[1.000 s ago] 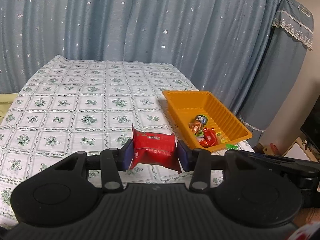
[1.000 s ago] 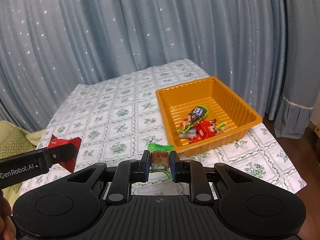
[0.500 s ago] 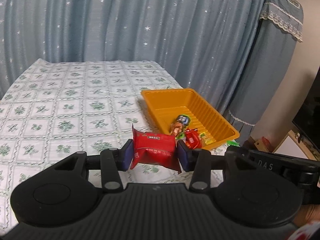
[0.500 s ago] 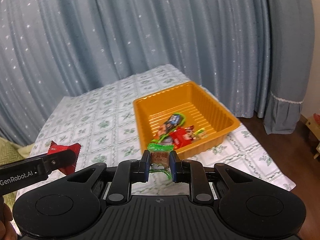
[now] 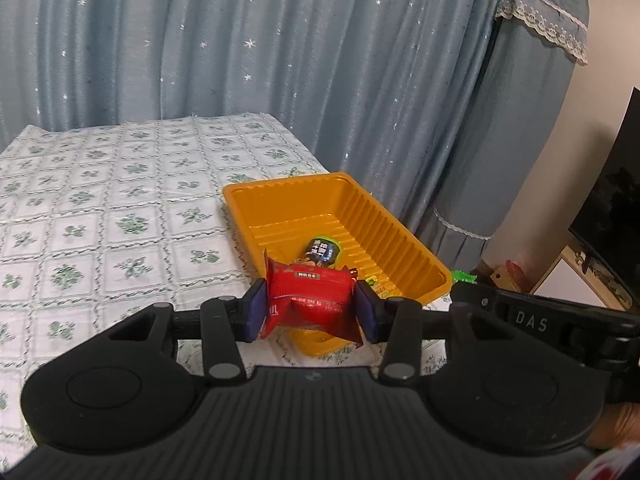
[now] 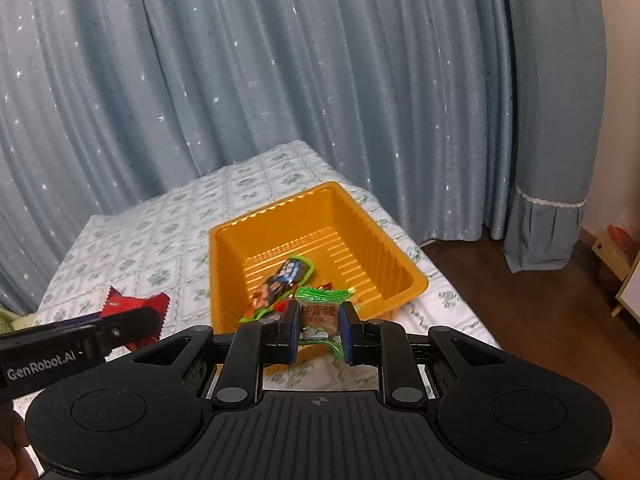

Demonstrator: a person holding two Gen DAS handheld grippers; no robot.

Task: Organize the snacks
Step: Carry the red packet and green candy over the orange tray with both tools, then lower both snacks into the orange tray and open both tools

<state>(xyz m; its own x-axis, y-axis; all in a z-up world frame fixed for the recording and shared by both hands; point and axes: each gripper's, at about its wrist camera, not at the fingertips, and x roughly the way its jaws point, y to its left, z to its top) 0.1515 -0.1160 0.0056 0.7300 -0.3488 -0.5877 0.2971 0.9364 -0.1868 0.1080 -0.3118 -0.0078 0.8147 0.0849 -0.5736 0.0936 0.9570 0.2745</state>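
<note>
My left gripper (image 5: 311, 307) is shut on a red snack packet (image 5: 310, 300) and holds it above the near corner of the orange tray (image 5: 280, 200). My right gripper (image 6: 319, 329) is shut on a green-wrapped brown candy (image 6: 320, 312) over the tray's near rim (image 6: 360, 224). The tray holds several snacks, among them a dark blue packet (image 6: 294, 270), which also shows in the left wrist view (image 5: 322, 249). The left gripper with the red packet (image 6: 134, 306) shows at the left of the right wrist view.
The tray sits near the right edge of a table with a green floral cloth (image 5: 100, 208). Blue starry curtains (image 5: 240, 40) hang behind. A covered tall object (image 5: 520, 120) and wooden floor (image 6: 540, 312) lie to the right.
Both grippers have moved forward and to the right toward the tray, each still holding its snack. The tray now lies right in front of both.
</note>
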